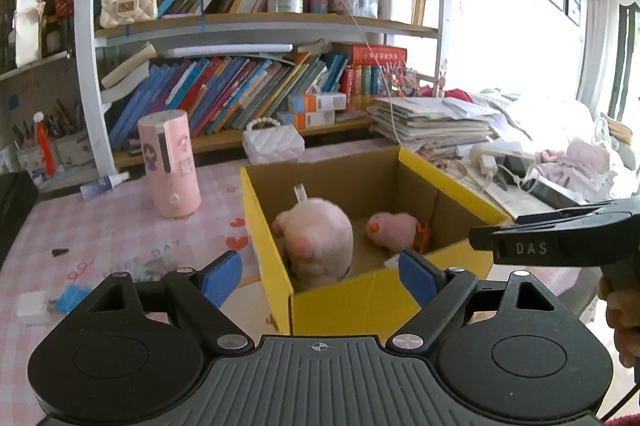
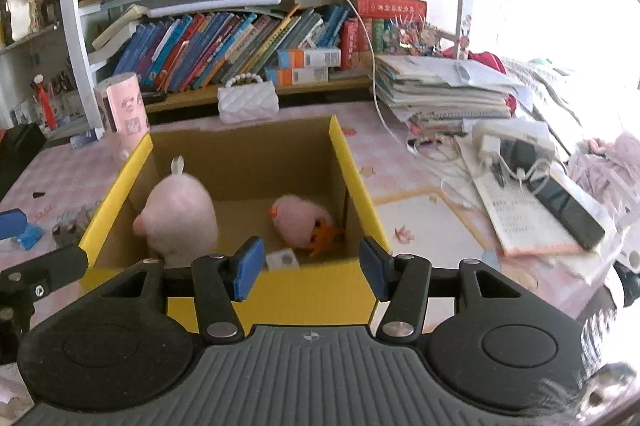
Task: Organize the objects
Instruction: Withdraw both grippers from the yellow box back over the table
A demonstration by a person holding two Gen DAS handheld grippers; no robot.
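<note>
A yellow cardboard box (image 1: 276, 234) stands open on the pink table; it also shows in the right wrist view (image 2: 360, 186). Inside lie a large pink plush (image 1: 320, 234) (image 2: 180, 218), a small pink chick plush with orange feet (image 1: 394, 228) (image 2: 302, 220) and a small white item (image 2: 282, 260). My left gripper (image 1: 320, 276) is open and empty, just in front of the box's near left corner. My right gripper (image 2: 312, 268) is open and empty, at the box's near wall. The right gripper's body (image 1: 560, 238) shows at the right of the left wrist view.
A pink cylinder (image 1: 170, 162) and a white quilted purse (image 1: 272, 142) stand behind the box. A bookshelf (image 1: 260, 22) rises at the back. Stacked papers (image 1: 432, 122), a charger and a dark device (image 2: 560, 194) lie to the right. Small blue scraps (image 1: 72, 296) lie at left.
</note>
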